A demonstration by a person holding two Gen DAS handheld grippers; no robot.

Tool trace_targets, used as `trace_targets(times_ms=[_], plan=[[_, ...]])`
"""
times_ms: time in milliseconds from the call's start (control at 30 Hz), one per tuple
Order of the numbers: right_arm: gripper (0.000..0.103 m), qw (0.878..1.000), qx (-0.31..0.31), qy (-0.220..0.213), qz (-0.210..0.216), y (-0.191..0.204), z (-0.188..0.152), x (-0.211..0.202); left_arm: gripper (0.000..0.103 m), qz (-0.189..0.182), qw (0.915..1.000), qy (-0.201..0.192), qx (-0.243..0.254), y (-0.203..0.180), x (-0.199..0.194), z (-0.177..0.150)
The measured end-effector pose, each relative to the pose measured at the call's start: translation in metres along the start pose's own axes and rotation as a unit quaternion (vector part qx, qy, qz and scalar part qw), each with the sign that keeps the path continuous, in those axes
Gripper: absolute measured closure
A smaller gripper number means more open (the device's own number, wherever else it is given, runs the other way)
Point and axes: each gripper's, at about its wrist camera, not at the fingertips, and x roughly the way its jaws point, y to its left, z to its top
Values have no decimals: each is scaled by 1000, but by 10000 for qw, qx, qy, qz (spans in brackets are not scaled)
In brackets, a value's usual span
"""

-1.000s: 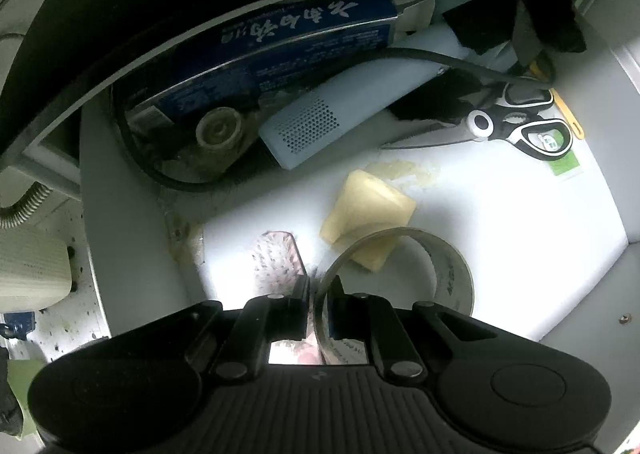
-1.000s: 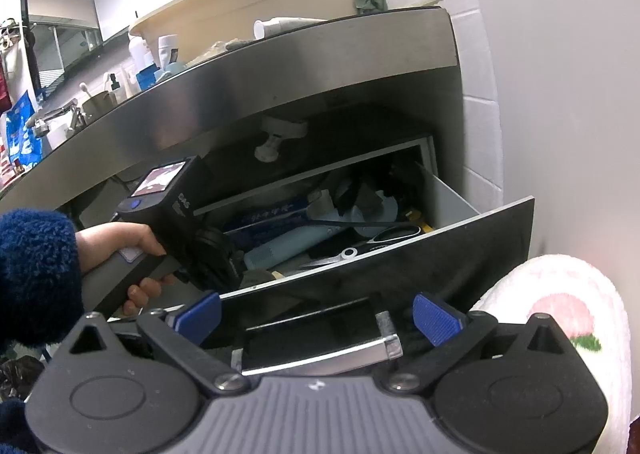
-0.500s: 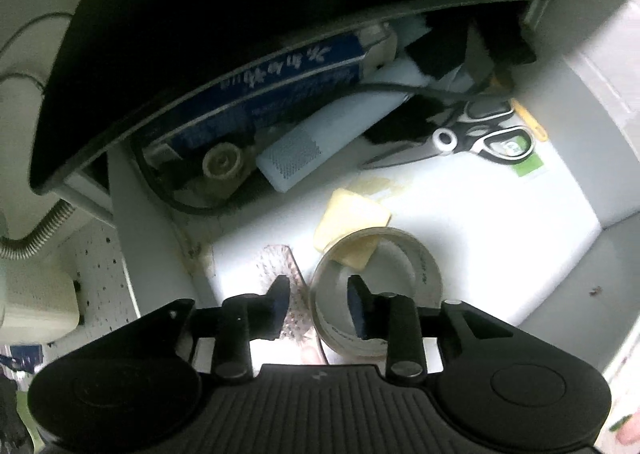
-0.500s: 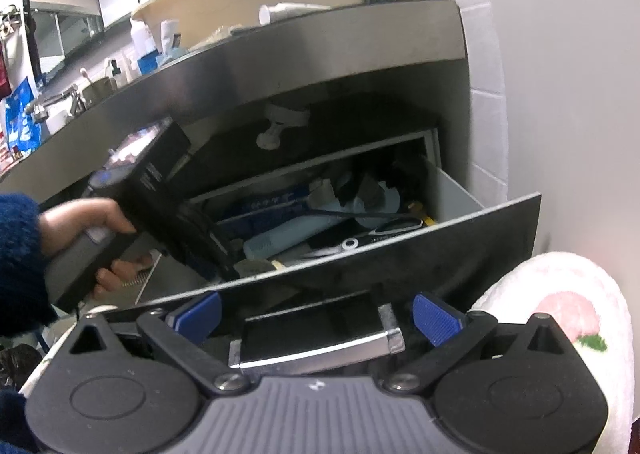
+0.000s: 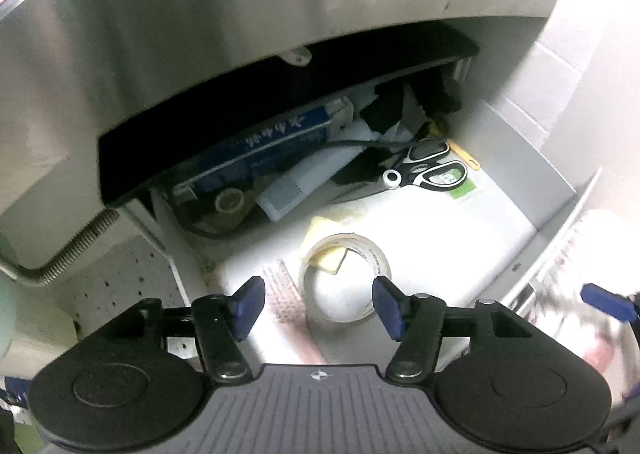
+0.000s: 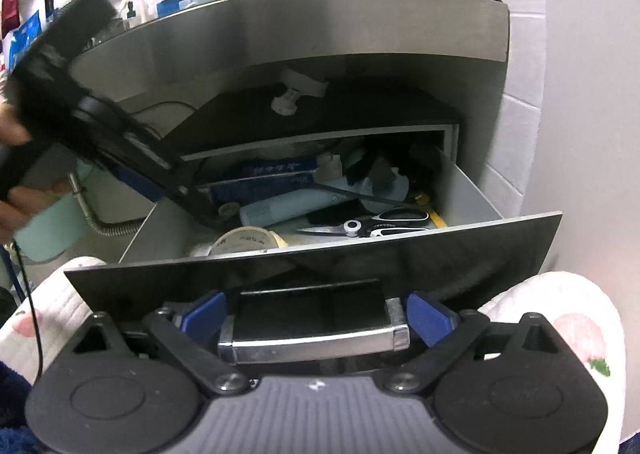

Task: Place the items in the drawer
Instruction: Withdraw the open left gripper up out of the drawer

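A roll of pale tape (image 5: 374, 260) lies flat on the white floor of the open drawer (image 5: 520, 165), partly over a yellow pad (image 5: 320, 225). My left gripper (image 5: 318, 308) hangs above it. Its jaws have just been opening and now stand open, with nothing pressed between the blue pads. In the right wrist view the tape roll (image 6: 246, 240) shows just behind the dark drawer front (image 6: 480, 250). My right gripper (image 6: 316, 318) is shut on the metal drawer handle (image 6: 312, 342), one pad against each end.
Scissors (image 5: 424, 173), a blue box (image 5: 272, 145), a pale perforated device (image 5: 296, 185) and black cables fill the drawer's back. A steel counter front (image 5: 240, 33) overhangs it. A corrugated hose (image 5: 68, 254) runs at left. Floral-print fabric (image 6: 560, 326) lies below the drawer front.
The left gripper let go of the tape roll's wall, opened, and rose back out of the drawer; the roll stays on the floor. The right pads closed in onto the handle's ends.
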Motion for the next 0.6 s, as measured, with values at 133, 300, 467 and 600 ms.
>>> trace_targets(times_ms=[133, 300, 467, 600], plan=[[6, 9999, -115, 36, -47, 4, 1, 2, 36, 86, 9999, -114, -58, 8, -17, -16], [6, 9996, -239, 92, -98, 8, 1, 5, 36, 225, 9995, -212, -91, 18, -34, -40], [6, 9992, -342, 157, -127, 11, 3, 9, 36, 94, 9991, -254, -315, 29, -46, -61], [6, 9988, -421, 224, -93, 14, 5, 12, 36, 32, 9980, -364, -509, 35, -57, -74]])
